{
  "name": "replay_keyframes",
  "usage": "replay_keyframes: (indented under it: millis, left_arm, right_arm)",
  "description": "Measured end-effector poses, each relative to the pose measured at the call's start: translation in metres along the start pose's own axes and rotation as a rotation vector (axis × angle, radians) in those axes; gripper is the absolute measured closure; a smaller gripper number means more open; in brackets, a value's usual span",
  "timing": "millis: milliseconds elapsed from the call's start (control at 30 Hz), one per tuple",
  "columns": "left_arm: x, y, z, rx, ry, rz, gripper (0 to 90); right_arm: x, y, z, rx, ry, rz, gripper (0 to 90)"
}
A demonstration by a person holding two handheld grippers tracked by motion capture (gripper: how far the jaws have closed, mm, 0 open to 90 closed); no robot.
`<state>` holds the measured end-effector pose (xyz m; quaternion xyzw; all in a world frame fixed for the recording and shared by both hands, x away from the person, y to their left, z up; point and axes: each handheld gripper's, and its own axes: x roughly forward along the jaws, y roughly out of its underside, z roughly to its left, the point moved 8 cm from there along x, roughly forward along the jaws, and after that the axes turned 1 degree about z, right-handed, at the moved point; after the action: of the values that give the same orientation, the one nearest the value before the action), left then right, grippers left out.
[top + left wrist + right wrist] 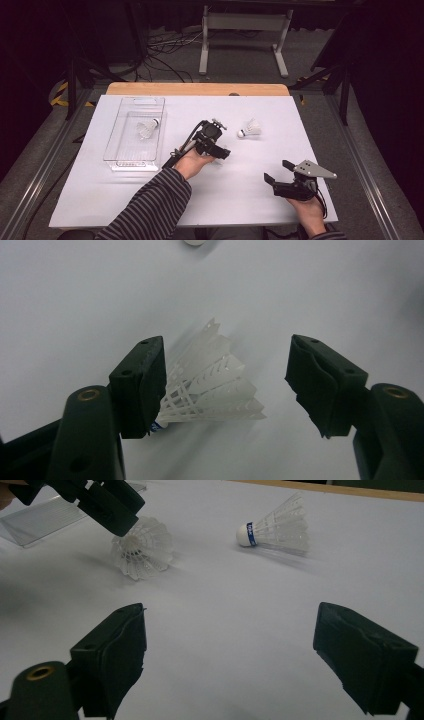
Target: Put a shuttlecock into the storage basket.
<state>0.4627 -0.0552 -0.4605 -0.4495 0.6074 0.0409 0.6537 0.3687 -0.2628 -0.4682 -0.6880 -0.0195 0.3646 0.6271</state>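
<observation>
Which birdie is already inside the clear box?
The shuttlecock lying in the clear tray at the table's left. One other lies between the open left gripper, and another lies on bare table farther right.

You are seeing a clear tray lying on the white surface at left; a shuttlecock is resting inside it; cables are trailing across the floor beyond.
</observation>
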Motion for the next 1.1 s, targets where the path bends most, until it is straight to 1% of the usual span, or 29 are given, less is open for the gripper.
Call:
replay_keyframes:
  millis: [67,133,300,433,500,533,567,700,800,867,1100]
  left_arm:
    - [0.0012,0.0009,-0.0005,-0.006,0.001,0.008,36.6]
    - [0.0025,0.0015,0.0,0.0,-0.009,0.014,39.0]
    - [0.0047,0.0025,-0.001,-0.002,-0.009,0.022,44.0]
    - [0.0052,0.0027,-0.0006,0.007,-0.011,0.017,48.6]
    - [0.0049,0.003,0.0,0.01,-0.016,0.009,52.3]
    - [0.0051,0.0034,-0.0001,0.009,-0.012,0.007,54.2]
    - [0.005,0.0043,-0.0003,0.005,-0.013,0.012,55.8]
    - [0.0046,0.0044,0.0003,0.01,-0.009,0.01,61.1]
    - [0.0047,0.0046,0.0004,0.017,-0.013,0.011,63.4]
    - [0.0054,0.0052,0.0002,0.019,-0.017,0.016,67.0]
    - [0.0065,0.0053,0.0007,0.029,-0.016,0.021,75.2]
  right_arm:
    - [0.0,-0.0001,0.0,-0.002,-0.001,-0.001,14.6]
    - [0.0001,-0.0002,0.0,-0.002,-0.001,-0.002,14.5]
    - [0.0001,-0.0002,0.0007,-0.005,-0.006,-0.002,14.5]
    - [0.0,-0.0002,0.0008,-0.005,-0.007,-0.003,14.5]
    - [0.0,-0.0002,0.0009,-0.006,-0.007,-0.003,14.5]
    - [0.0,-0.0002,0.0009,-0.006,-0.007,-0.002,14.5]
    - [0.0001,-0.0002,0.001,-0.006,-0.007,-0.002,14.5]
    - [0.0001,-0.0003,0.001,-0.01,-0.007,-0.002,14.5]
    - [0.0002,-0.0003,0.0011,-0.01,-0.008,-0.001,14.4]
    - [0.0002,-0.0003,0.0011,-0.01,-0.008,-0.002,14.4]
    - [0.0002,-0.0003,0.0012,-0.01,-0.008,-0.002,14.4]
